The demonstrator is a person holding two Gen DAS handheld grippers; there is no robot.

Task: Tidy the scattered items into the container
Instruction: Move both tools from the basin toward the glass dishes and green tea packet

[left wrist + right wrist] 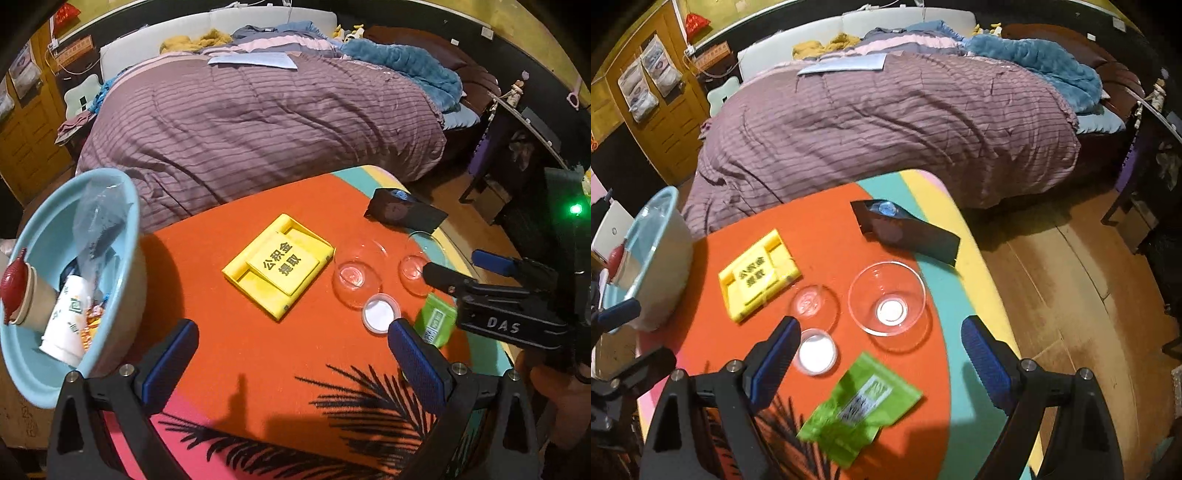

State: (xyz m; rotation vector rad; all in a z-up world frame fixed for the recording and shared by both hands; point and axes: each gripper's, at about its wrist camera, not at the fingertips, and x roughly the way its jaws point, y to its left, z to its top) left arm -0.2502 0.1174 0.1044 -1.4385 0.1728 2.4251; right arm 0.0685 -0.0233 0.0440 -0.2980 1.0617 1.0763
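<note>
Right wrist view — right gripper spread wide above green packet (basin part-filled, 6 items left), left gripper likewise spread, empty — next: descend, pinch packet.

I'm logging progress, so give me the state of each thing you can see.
Left gripper: open, empty.
Right gripper: open, empty.
Basin: tilted, holding items.
Yellow box: flat on table.
Green packet: flat.
Two glass bowls: upright.

You can read "公积金提取" in black on the yellow sign holder mid-table. "DAS" is in white on the right gripper body, left wrist view. Green packet label & paper cup logo are too blurry to read.
</note>
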